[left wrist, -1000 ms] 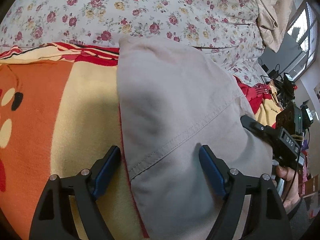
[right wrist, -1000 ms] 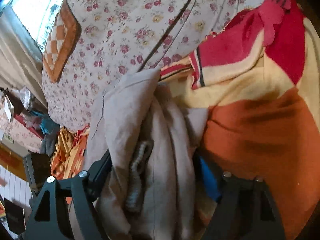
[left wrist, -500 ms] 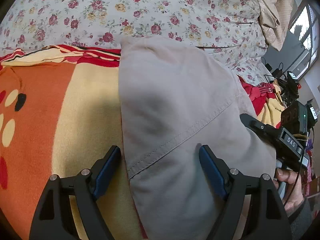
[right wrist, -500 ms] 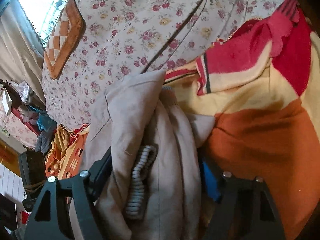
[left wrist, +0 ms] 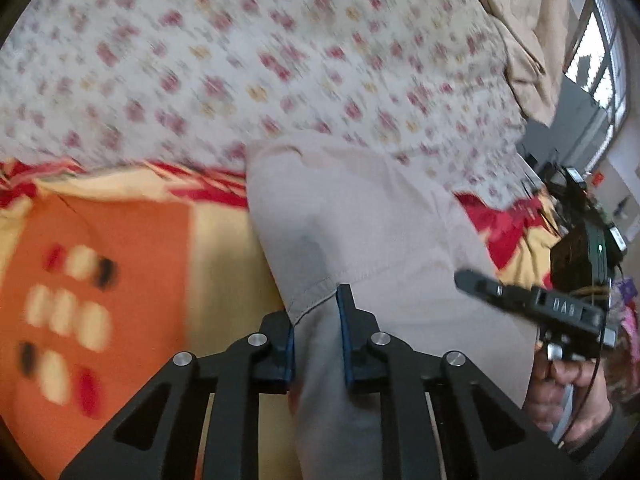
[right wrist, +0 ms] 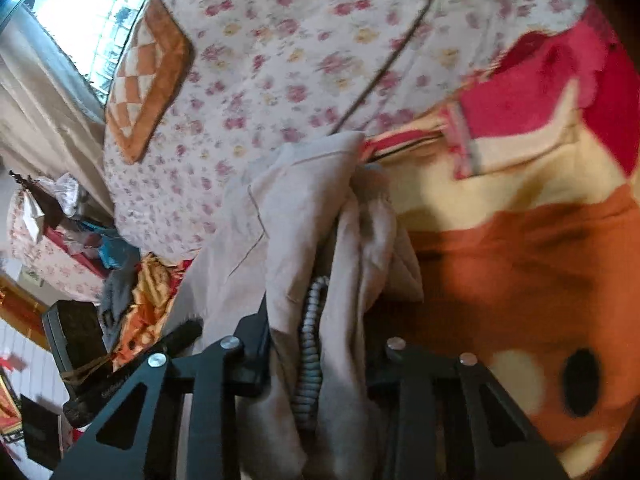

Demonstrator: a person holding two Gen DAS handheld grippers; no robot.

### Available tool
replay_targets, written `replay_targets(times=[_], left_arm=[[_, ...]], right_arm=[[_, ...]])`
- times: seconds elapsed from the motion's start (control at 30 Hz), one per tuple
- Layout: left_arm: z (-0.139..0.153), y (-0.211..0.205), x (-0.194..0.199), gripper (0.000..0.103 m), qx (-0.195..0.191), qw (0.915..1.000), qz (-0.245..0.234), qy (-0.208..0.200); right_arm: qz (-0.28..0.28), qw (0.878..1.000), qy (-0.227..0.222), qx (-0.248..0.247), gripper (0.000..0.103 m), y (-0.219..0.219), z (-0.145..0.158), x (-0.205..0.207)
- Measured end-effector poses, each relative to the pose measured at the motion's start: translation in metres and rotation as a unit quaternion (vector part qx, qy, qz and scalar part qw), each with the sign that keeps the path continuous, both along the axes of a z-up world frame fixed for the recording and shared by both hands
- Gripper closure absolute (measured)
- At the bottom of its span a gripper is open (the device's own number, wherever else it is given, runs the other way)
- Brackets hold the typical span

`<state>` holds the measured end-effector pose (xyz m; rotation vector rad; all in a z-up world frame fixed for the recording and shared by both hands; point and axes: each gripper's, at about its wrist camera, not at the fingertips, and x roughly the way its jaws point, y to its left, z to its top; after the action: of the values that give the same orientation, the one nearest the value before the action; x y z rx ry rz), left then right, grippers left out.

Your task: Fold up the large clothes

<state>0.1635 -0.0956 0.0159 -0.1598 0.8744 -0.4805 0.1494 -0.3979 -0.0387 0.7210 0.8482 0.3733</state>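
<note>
A folded beige garment (left wrist: 360, 224) lies on an orange, cream and red blanket (left wrist: 112, 248). My left gripper (left wrist: 318, 340) is shut on the garment's near hem, with cloth bunched between the blue pads. My right gripper (right wrist: 316, 360) is shut on the garment's thick bunched end (right wrist: 312, 208), where a ribbed grey waistband (right wrist: 310, 352) shows between the layers. The right gripper also shows in the left wrist view (left wrist: 536, 308), at the garment's right side.
A floral quilt (left wrist: 260, 60) lies behind the garment. An orange checked cushion (right wrist: 144, 84) sits on it. Beige curtains (left wrist: 524, 20) and a window are at the far right. Clutter and a dark box (right wrist: 76, 340) stand on the floor beside the bed.
Both grippers closed from wide open onto the beige garment. The left wrist view is now blurred and tilted up, showing more of the floral quilt.
</note>
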Motion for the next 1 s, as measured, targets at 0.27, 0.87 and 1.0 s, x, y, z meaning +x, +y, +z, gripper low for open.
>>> replay_targets(times=[0.27, 0.87, 1.0], left_arm=[[0.003, 0.093, 0.021, 0.098, 0.023, 0.9960, 0.086, 0.007], [0.024, 0.123, -0.031, 0.075, 0.044, 0.9921, 0.108, -0.046], [0.008, 0.110, -0.056, 0.083, 0.000, 0.9970, 0.078, 0.002]], right_arm=[[0.049, 0.999, -0.017, 0.004, 0.070, 0.092, 0.004, 0.040], [0.013, 0.980, -0.140, -0.140, 0.052, 0.099, 0.097, -0.027], [0.097, 0.956, -0.156, -0.230, 0.064, 0.163, 0.098, -0.035]])
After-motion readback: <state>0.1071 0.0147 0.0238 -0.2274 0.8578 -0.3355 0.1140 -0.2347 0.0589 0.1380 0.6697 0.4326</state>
